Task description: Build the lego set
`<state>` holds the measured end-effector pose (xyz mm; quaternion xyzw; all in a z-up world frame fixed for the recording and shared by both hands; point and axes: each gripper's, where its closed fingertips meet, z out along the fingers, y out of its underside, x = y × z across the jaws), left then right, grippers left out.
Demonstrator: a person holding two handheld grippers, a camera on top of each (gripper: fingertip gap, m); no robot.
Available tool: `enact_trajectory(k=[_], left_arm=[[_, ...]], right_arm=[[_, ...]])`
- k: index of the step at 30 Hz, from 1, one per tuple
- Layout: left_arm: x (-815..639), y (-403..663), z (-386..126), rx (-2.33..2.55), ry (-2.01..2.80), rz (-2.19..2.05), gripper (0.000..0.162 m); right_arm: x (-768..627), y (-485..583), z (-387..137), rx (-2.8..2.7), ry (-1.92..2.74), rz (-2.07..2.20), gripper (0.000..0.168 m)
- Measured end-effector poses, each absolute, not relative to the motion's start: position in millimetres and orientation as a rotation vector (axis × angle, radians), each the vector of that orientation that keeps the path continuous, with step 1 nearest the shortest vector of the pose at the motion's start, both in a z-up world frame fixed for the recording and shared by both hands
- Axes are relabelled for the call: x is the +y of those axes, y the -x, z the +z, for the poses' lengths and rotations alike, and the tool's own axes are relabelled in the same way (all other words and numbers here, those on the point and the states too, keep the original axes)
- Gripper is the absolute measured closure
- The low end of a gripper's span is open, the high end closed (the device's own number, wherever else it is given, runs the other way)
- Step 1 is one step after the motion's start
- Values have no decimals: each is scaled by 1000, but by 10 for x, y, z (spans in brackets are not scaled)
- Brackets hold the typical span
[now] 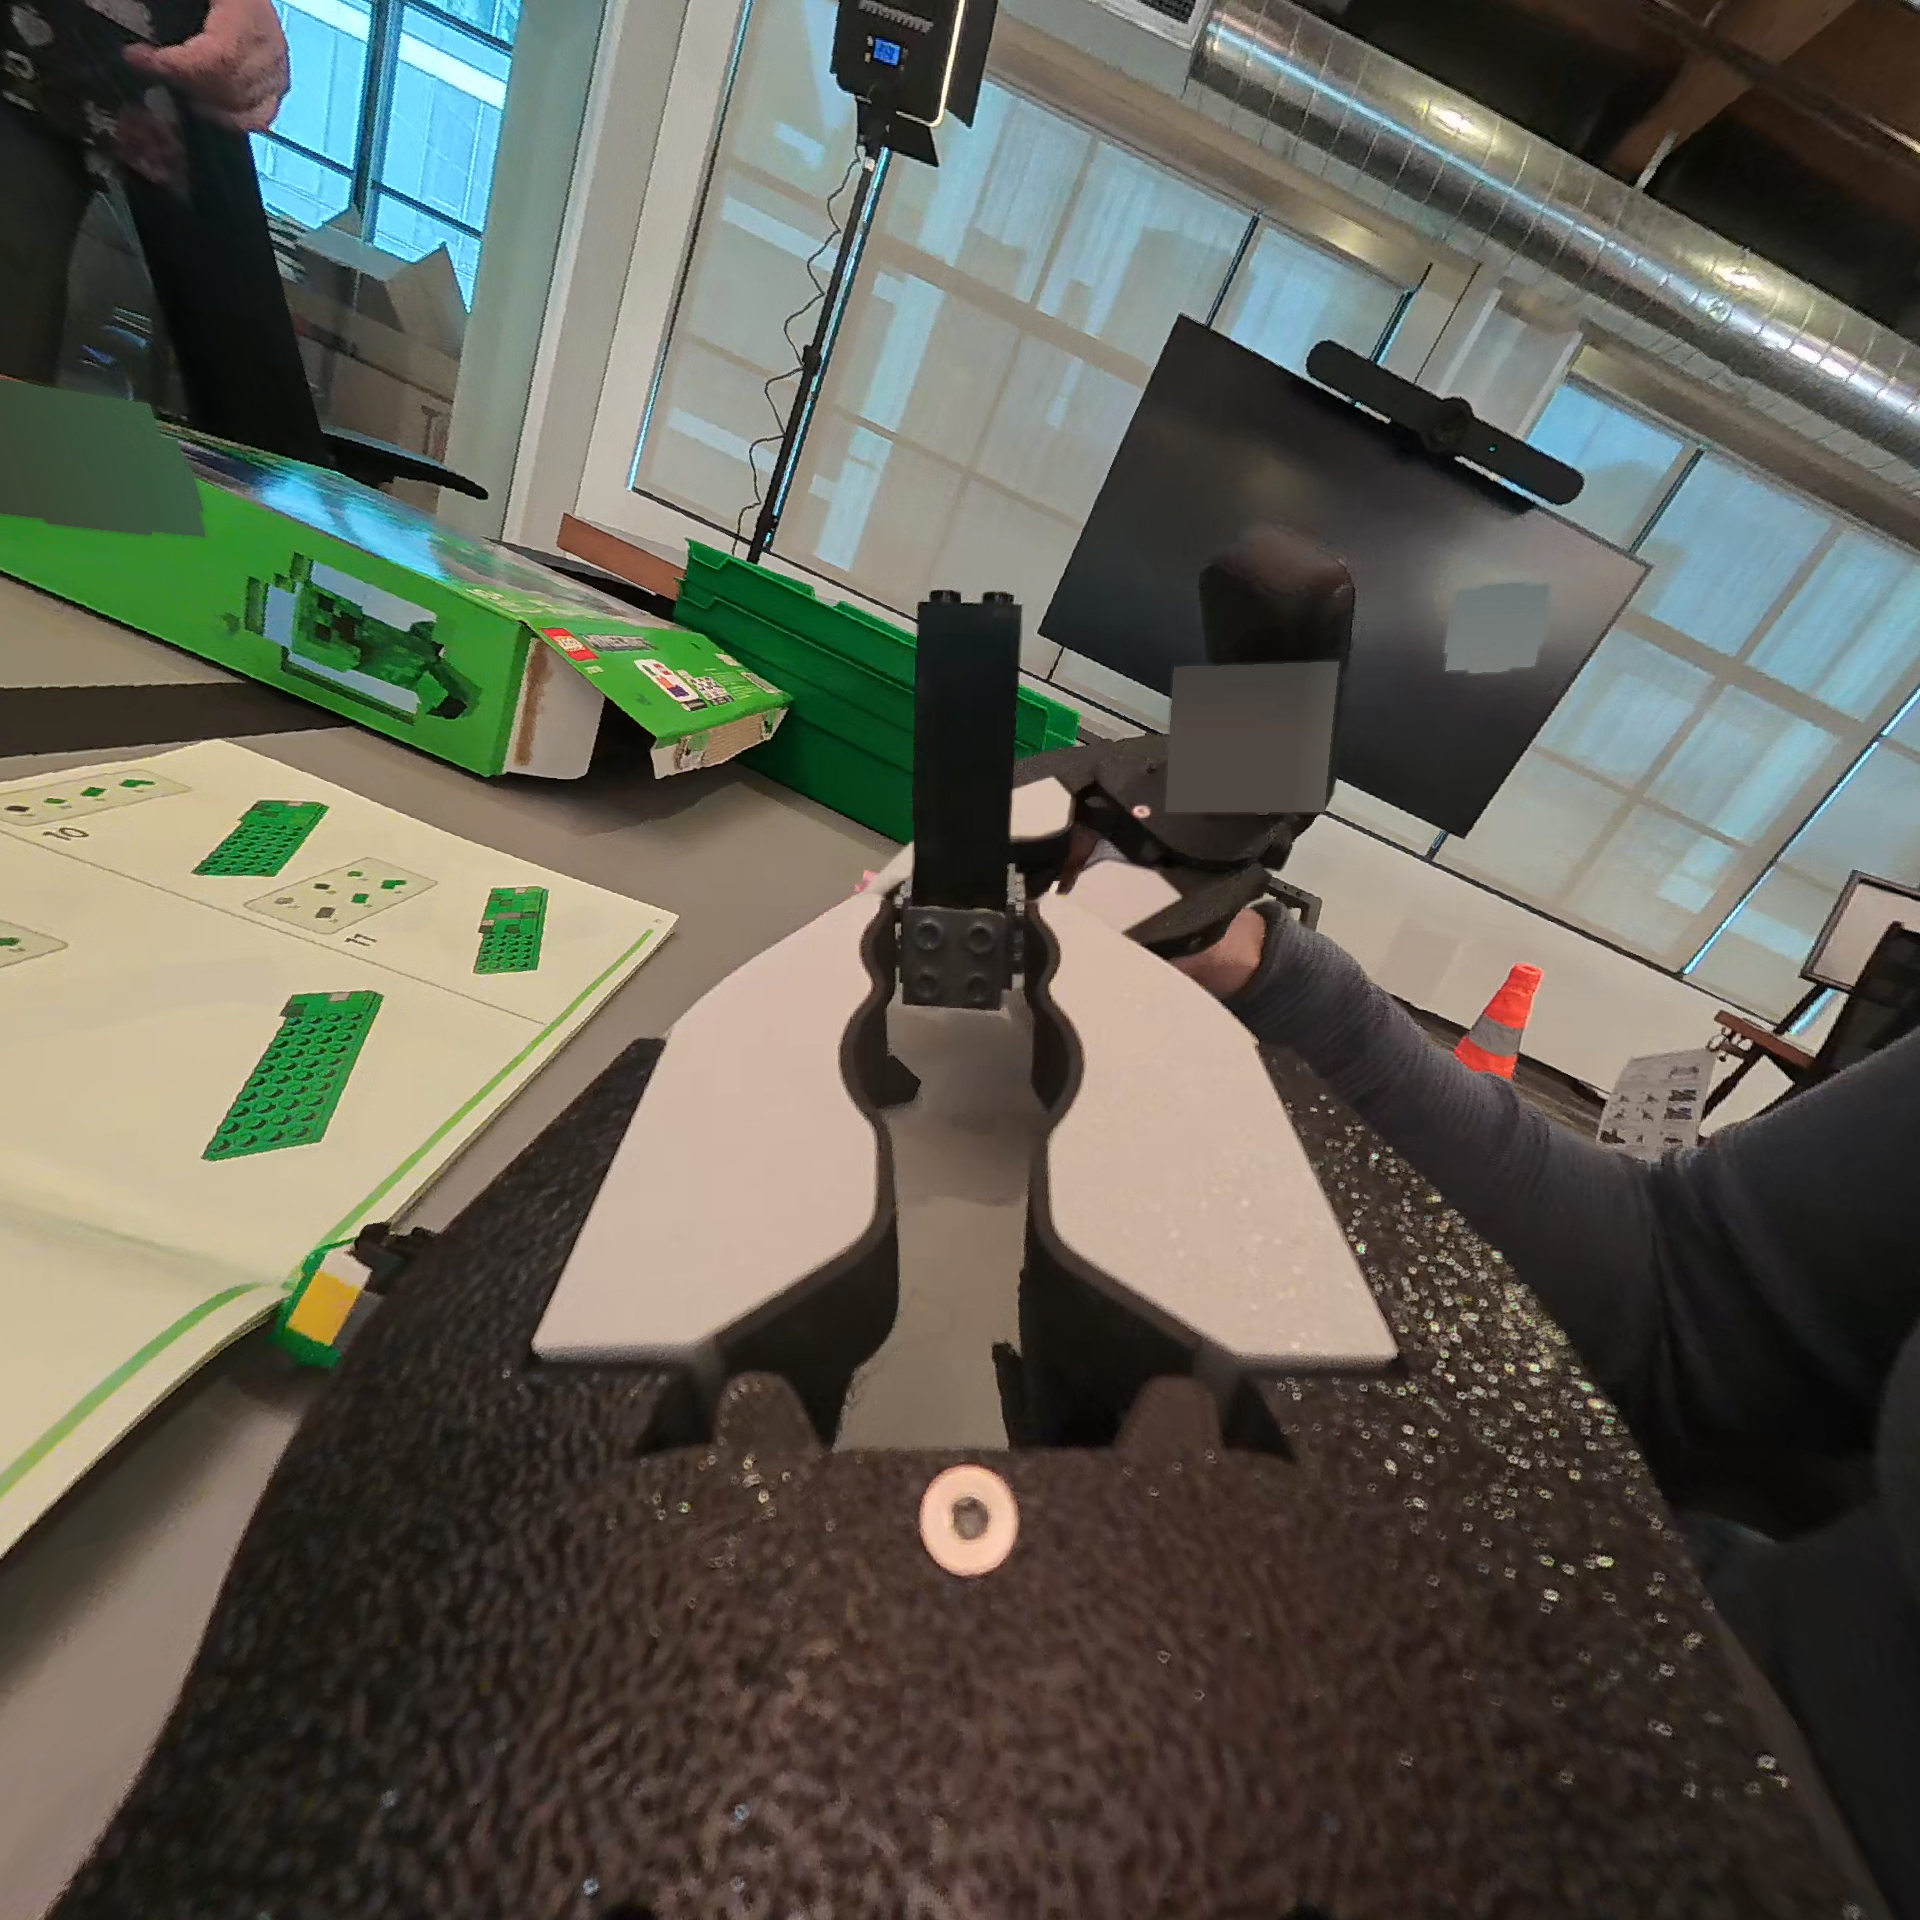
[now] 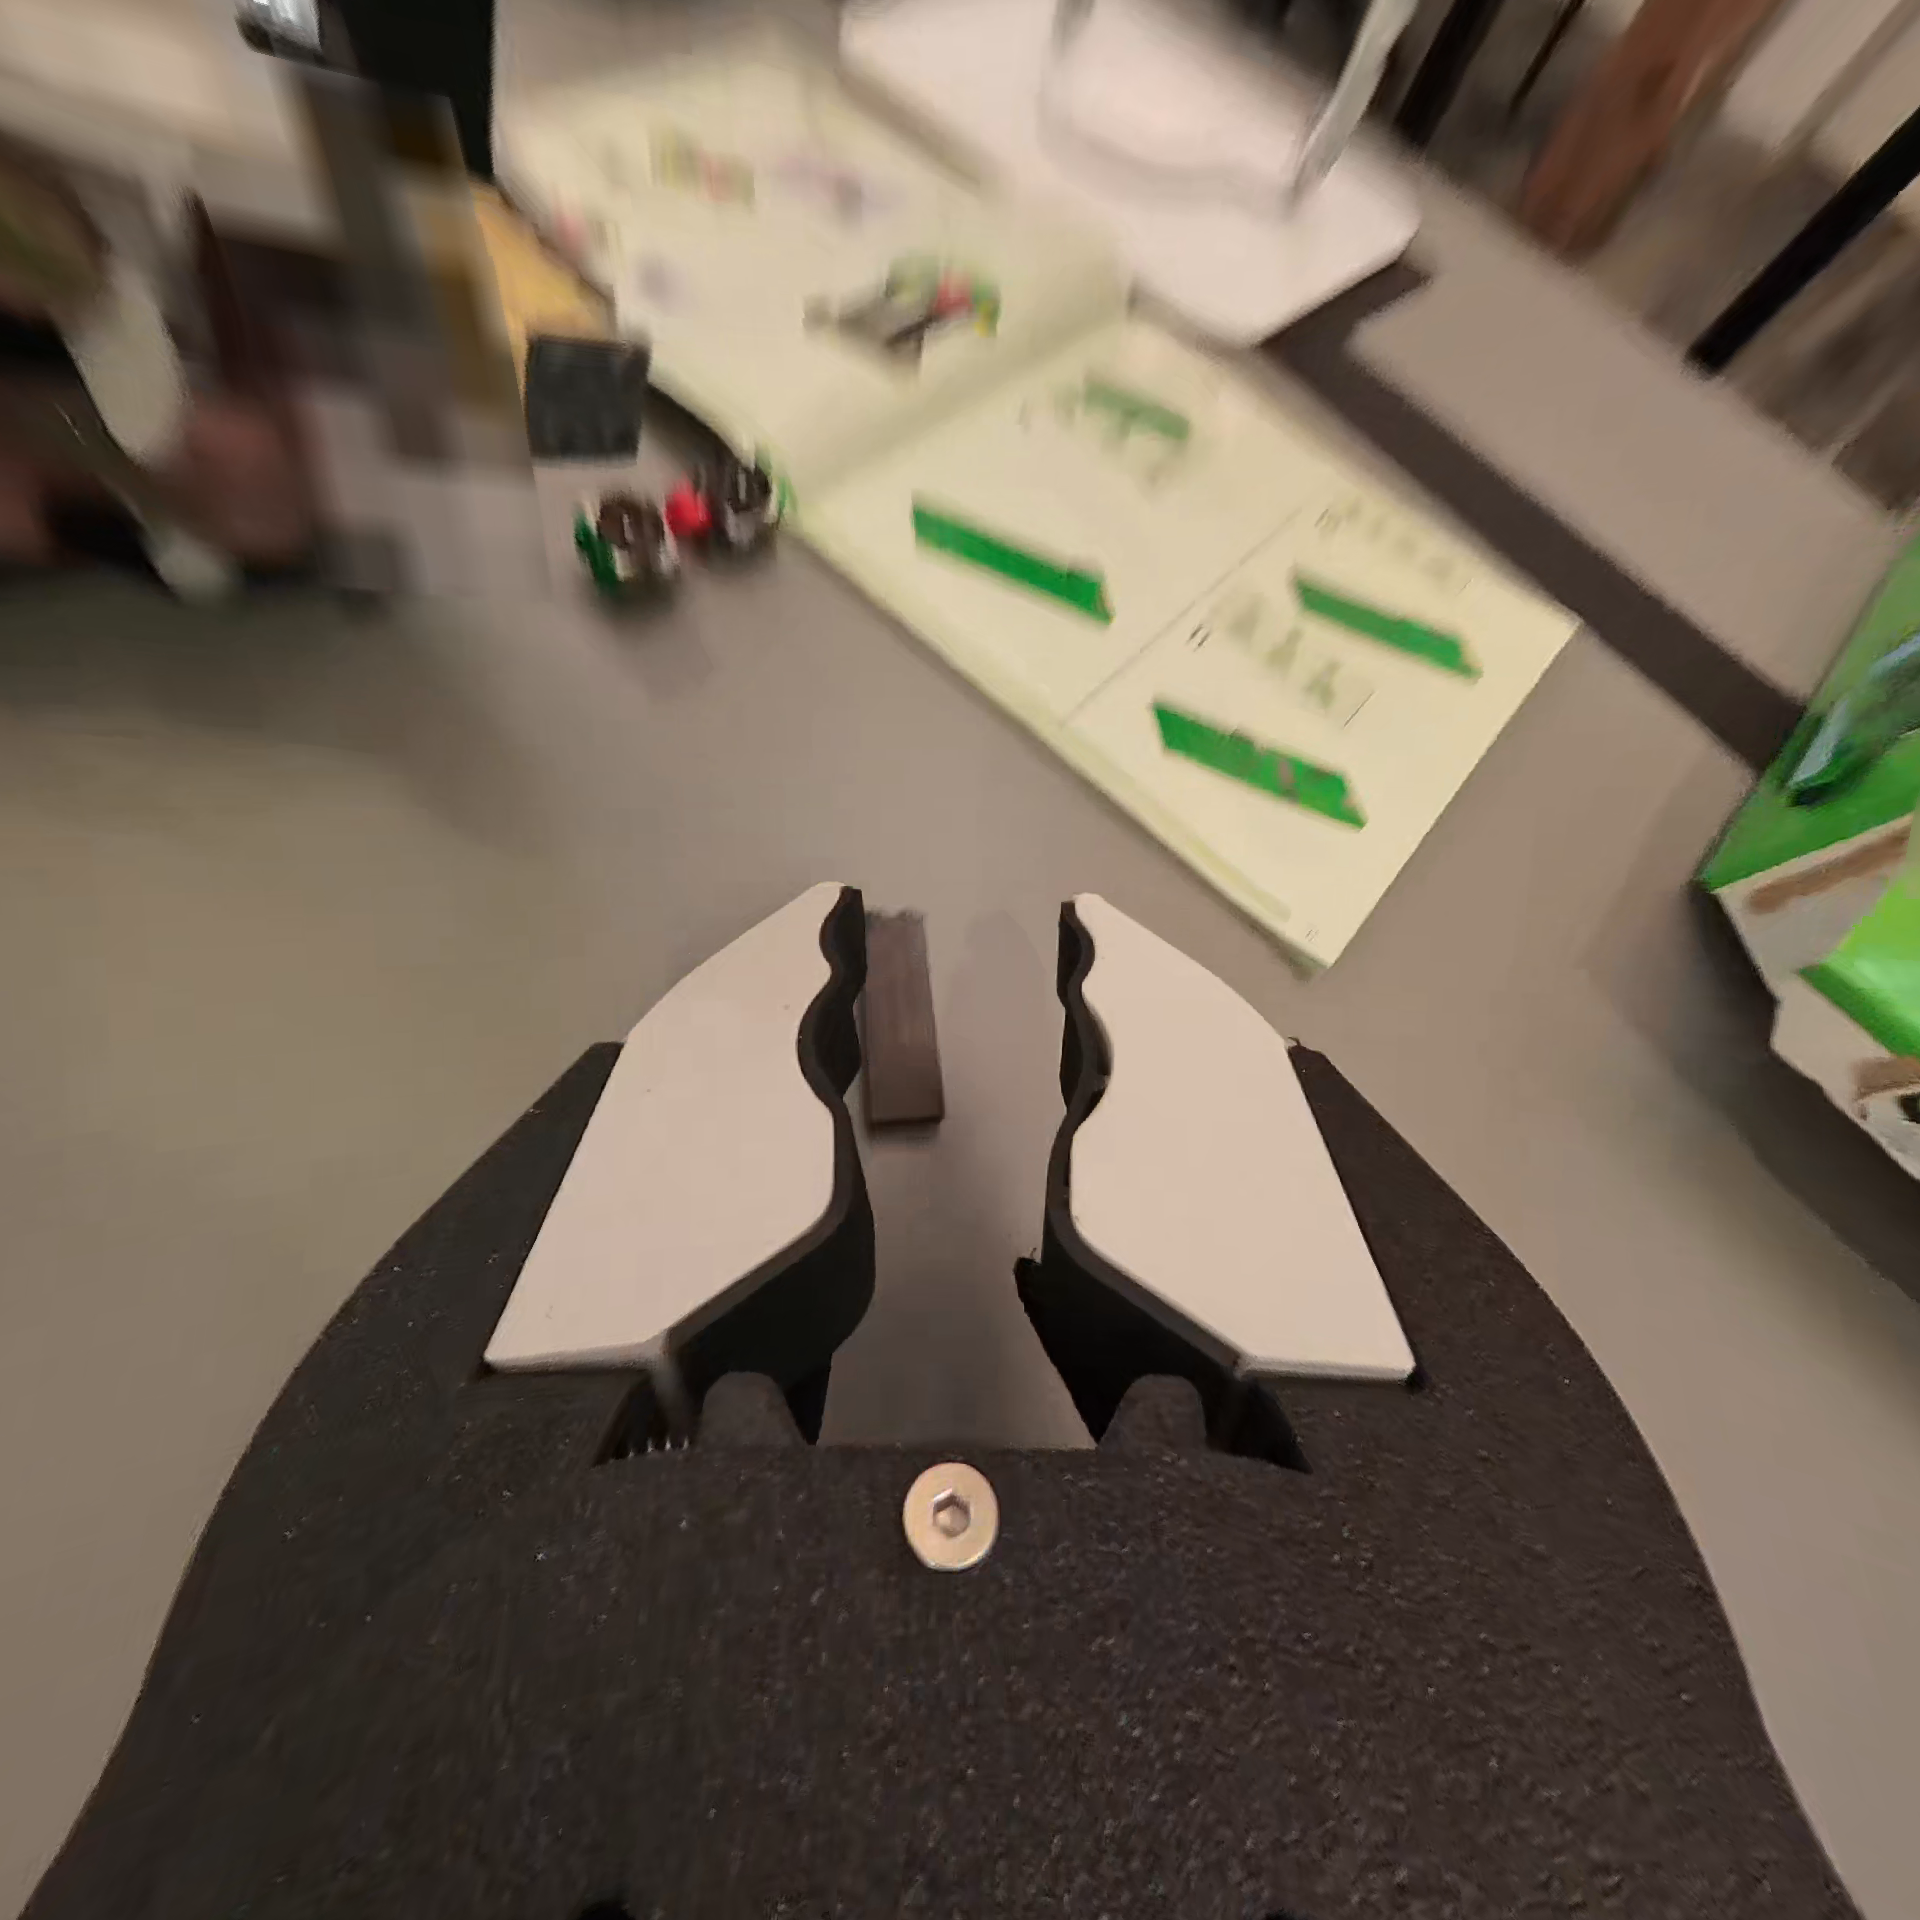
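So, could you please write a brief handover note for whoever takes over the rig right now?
Left gripper: shut on a black lego assembly, a tall column rising from a small studded block, held up off the table.
Right gripper: open and empty, low over the grey table, with a dark flat piece lying between its fingers.
Instruction booklet lies open beside the green box; loose pieces sit farther off, blurred.
Done: black column assembled.
Left: probably grasp the dark piece and attach it; the rest of the build.
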<state>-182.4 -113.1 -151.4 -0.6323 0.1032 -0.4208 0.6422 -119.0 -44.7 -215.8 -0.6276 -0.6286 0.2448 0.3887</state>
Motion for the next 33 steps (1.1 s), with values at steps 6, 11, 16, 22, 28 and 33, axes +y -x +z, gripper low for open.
enact_trajectory(k=[6, 11, 16, 22, 28, 33], left_arm=[[-1157, 1766, -1523, 285, 1451, -993, 139], [-1203, 1729, -1528, 370, 1452, -1022, 139], [-1285, 1680, -1520, 460, 1436, -1106, 139], [-1344, 1620, -1518, 518, 1427, -1155, 139], [-1343, 1620, -1516, 516, 1426, -1166, 139], [-1322, 1617, -1525, 507, 1436, -1160, 118]], right_arm=[[-546, 1218, -2339, -1806, 1681, 533, 138], [-822, 1429, -2063, -1876, 1606, 858, 137], [-1210, 1508, -1548, -1819, 1412, 1338, 125], [-1357, 1535, -1561, -1834, 1405, 1492, 128], [-1373, 1582, -1596, -1836, 1372, 1455, 145], [-1331, 1596, -1620, -1783, 1344, 1464, 145]])
